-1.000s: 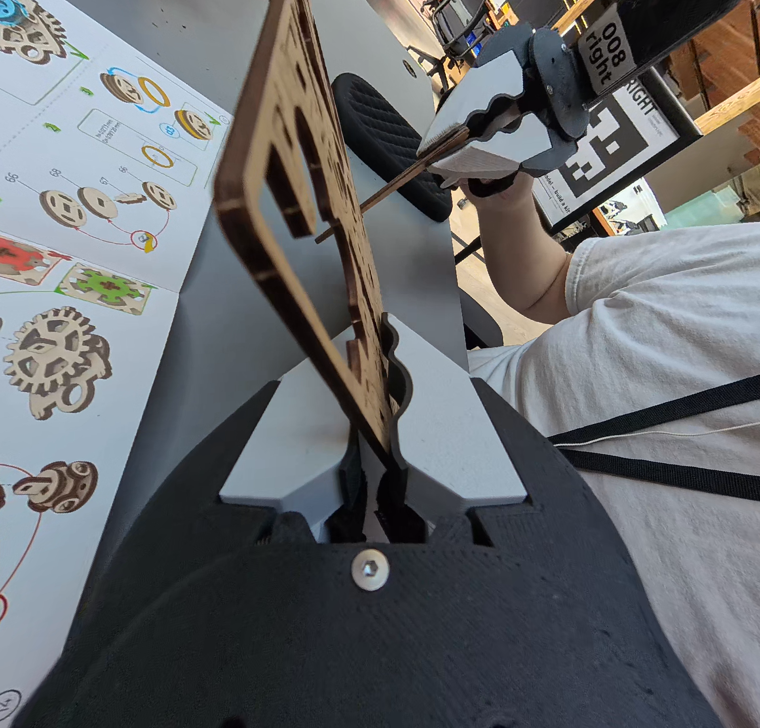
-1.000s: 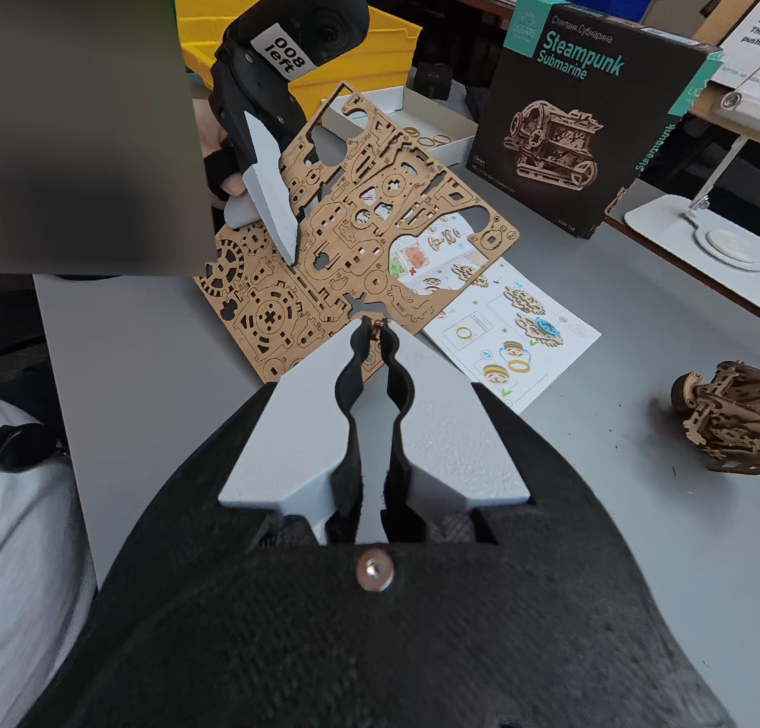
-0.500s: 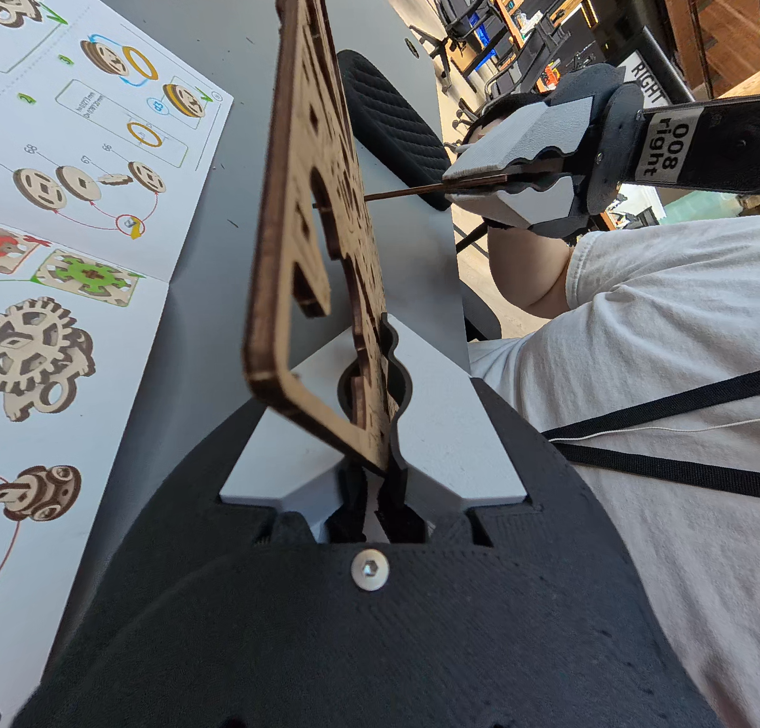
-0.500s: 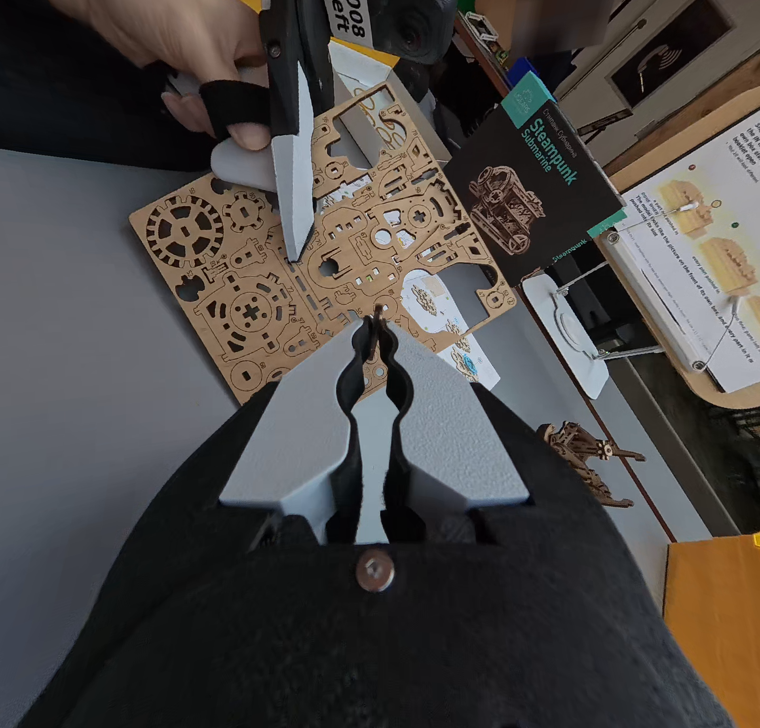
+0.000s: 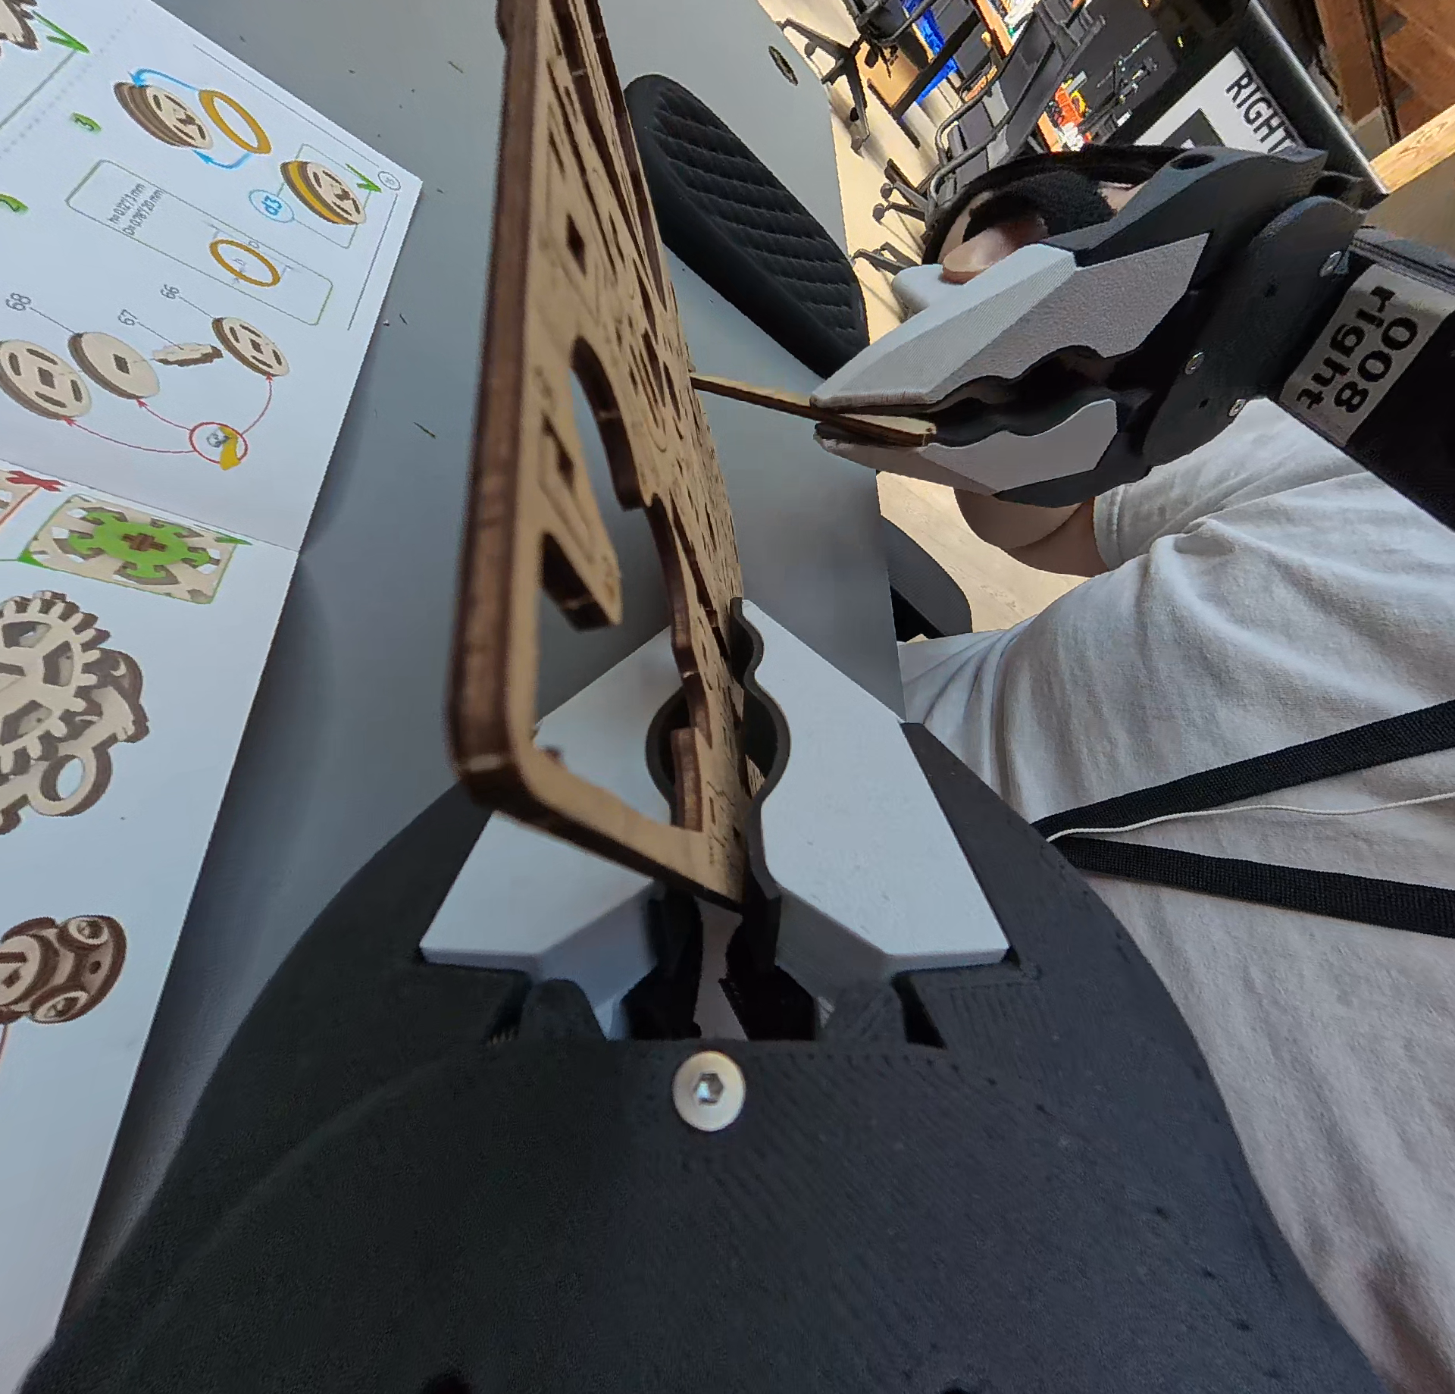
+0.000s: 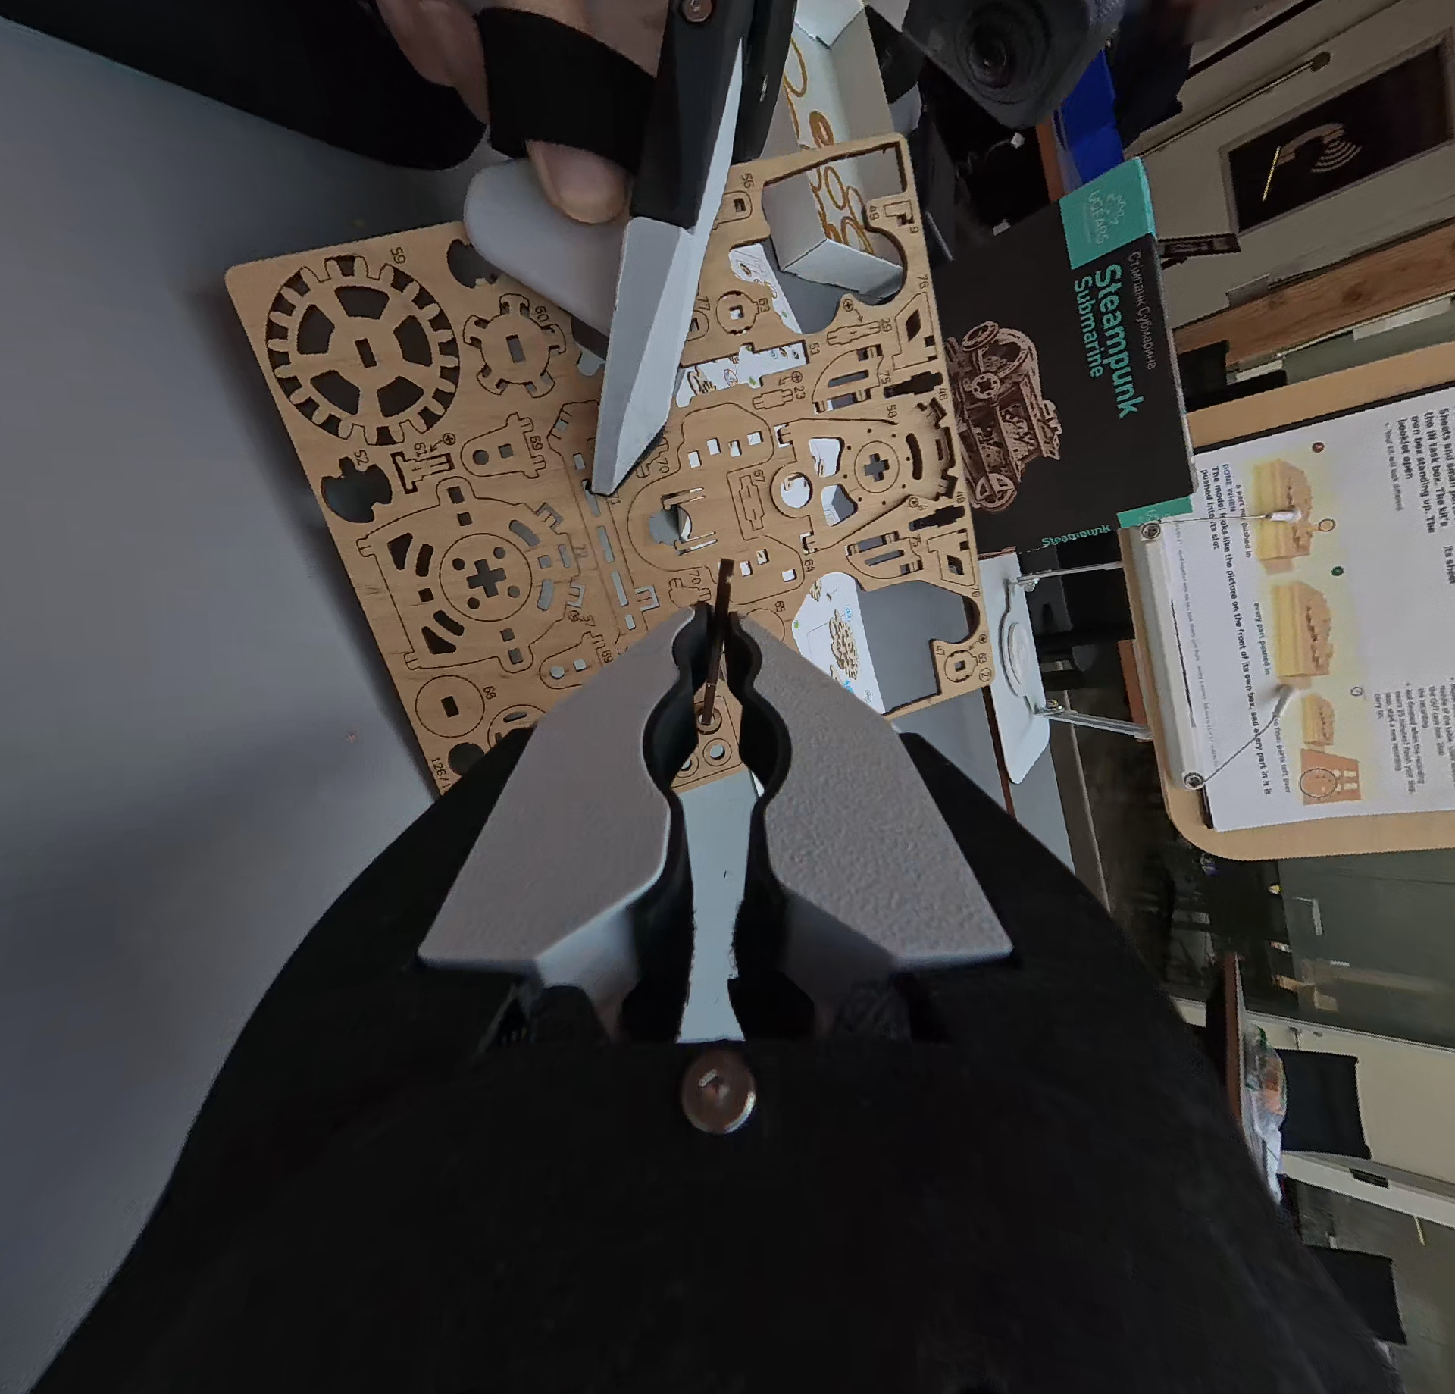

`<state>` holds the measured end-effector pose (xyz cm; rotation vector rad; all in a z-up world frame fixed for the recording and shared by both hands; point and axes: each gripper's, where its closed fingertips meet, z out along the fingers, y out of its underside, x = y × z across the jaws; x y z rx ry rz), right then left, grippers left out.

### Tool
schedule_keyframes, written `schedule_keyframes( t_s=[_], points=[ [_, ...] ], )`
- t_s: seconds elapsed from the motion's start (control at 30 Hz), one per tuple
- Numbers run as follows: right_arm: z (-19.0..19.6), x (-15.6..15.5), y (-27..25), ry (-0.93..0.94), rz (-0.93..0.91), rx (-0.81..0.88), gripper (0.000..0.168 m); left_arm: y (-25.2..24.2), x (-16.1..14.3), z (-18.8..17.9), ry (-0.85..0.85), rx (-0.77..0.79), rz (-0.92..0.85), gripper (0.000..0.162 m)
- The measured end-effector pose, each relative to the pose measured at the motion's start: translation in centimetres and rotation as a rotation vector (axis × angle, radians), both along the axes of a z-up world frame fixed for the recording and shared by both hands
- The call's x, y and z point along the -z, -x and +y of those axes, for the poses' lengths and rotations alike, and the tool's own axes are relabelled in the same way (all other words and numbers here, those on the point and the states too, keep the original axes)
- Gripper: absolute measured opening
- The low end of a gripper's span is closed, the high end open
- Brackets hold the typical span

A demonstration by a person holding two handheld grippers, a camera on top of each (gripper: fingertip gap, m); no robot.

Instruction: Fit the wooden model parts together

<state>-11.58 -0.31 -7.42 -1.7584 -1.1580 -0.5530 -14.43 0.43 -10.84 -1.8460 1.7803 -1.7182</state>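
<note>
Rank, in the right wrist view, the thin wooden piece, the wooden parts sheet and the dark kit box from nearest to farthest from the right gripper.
1. Thin wooden piece: pinched between the right gripper's fingers.
2. Wooden parts sheet: just beyond the tips, held up by the left gripper.
3. Dark kit box: standing behind the sheet, to the right.

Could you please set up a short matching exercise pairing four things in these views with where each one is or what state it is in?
Things:
1. wooden parts sheet
2. thin wooden piece
3. instruction booklet
4. dark kit box

Places or states:
A. lying open on the grey table
B. held on edge by the left gripper
C. standing behind the sheet
D. pinched by the right gripper, tip at the sheet

Pairs: 1-B, 2-D, 3-A, 4-C
</note>
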Motion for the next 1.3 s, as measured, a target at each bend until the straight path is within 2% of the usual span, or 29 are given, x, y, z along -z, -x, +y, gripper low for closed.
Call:
schedule_keyframes(
  t_s=[0.1,0.37,0.5,0.6,0.7,0.83,0.93,1.03,1.1,1.2,1.3],
  points=[
    [-0.3,-0.6,-0.5,-0.004,0.128,-0.007,0.001,0.0,-0.1,0.0,0.014,0.000,-0.003,0.000],
    [-0.9,-1.9,-4.5,0.139,0.962,-0.050,0.001,0.1,-0.1,-0.6,0.002,0.031,-0.009,0.001],
    [-0.4,-1.6,-5.4,0.242,1.150,-0.073,0.001,0.1,-0.1,-0.8,-0.013,0.045,-0.013,0.001],
    [0.0,-1.5,-5.4,0.277,1.169,-0.074,0.001,0.1,0.0,-0.6,-0.002,0.037,-0.008,0.002],
    [-0.4,-1.7,-5.0,0.212,1.092,-0.095,0.001,0.1,0.1,-0.2,0.022,0.020,0.002,0.001],
    [-2.2,-1.5,-3.7,-0.015,0.816,-0.148,0.001,0.0,0.3,0.0,0.042,0.007,0.020,0.001],
    [-3.3,-0.4,-2.9,-0.177,0.575,-0.122,0.001,0.0,0.3,0.0,0.057,0.006,0.025,0.001],
    [-3.7,0.4,-2.4,-0.276,0.372,-0.089,0.002,0.0,0.4,-0.2,0.059,0.010,0.028,0.001],
    [-3.7,0.6,-2.3,-0.301,0.303,-0.077,0.002,0.0,0.4,-0.2,0.061,0.009,0.029,0.001],
    [-3.5,0.5,-2.5,-0.286,0.327,-0.074,0.002,0.0,0.4,-0.1,0.063,0.005,0.029,0.001],
    [-2.6,0.4,-4.3,-0.147,0.609,-0.014,0.002,0.0,0.2,0.3,0.050,-0.011,0.017,0.001]
  ],
)
